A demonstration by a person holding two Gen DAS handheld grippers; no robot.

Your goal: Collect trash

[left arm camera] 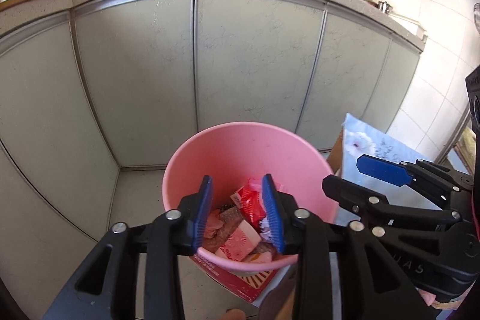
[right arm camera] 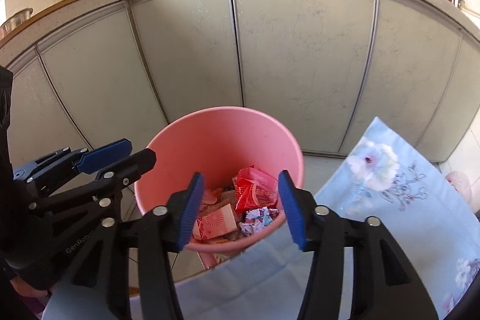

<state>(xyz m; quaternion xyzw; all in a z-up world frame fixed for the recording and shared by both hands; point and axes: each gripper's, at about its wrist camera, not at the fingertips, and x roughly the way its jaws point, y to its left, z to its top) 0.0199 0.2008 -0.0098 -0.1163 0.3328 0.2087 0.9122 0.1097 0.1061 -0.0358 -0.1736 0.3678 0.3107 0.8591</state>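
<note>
Left wrist view: we find the pink bin [left arm camera: 249, 158] upright, mouth up, standing on the floor against the cabinet doors [left arm camera: 258, 59], beside a floral cloth [left arm camera: 369, 146]. Inside lie a red wrapper [left arm camera: 250, 201], a pink carton [left arm camera: 240, 242] and crumpled paper [right arm camera: 258, 219]; the carton's long axis runs roughly left to right. The left gripper [left arm camera: 238, 216] hangs over the bin's near rim, jaws partly open, nothing held. The right gripper [right arm camera: 241, 212] likewise stands partly open and empty above the rim.
</note>
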